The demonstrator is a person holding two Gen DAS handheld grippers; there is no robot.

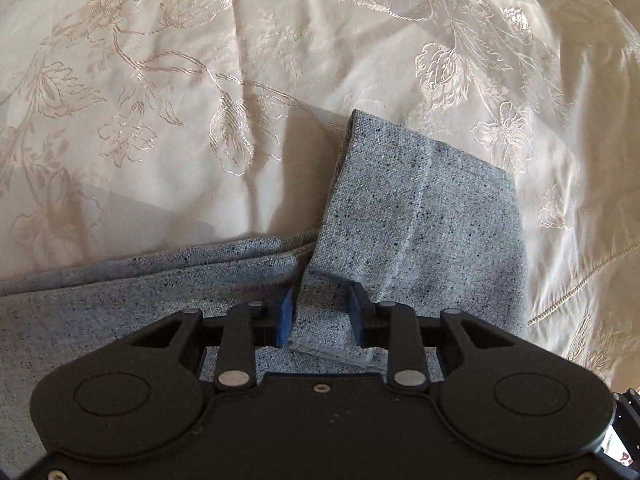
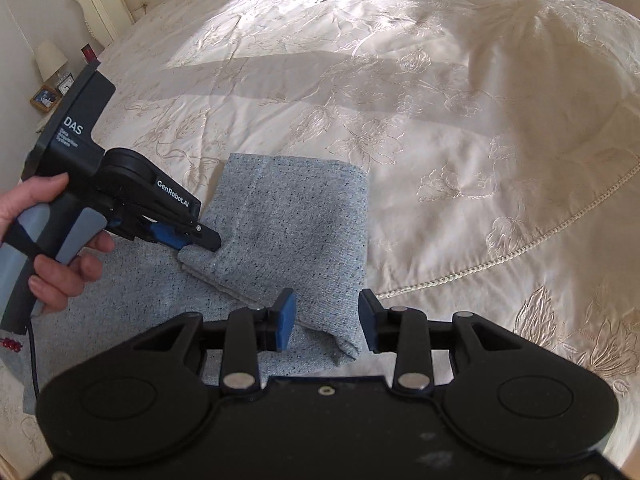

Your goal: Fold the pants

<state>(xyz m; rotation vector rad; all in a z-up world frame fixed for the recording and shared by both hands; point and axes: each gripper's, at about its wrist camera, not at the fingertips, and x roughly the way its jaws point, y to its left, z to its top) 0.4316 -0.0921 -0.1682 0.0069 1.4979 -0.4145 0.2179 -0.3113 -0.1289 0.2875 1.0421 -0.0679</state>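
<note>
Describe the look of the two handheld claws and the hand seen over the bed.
Both claws are matte black with blue finger pads: the left claw, the right claw. The left one has a grey-and-black pistol handle, a flat black plate lettered "DAS", "GenRobot.AI" on its side and a dark cable hanging below. The hand is bare; no sleeve shows.

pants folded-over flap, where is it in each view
Left wrist view: the grey flap runs from the centre down toward the left tongs, its hem between the open blue pads.
Right wrist view: the flap lies centre-left, its near corner between the open right tongs.
Shared landmark: the cream embroidered bedspread under the pants.
</note>
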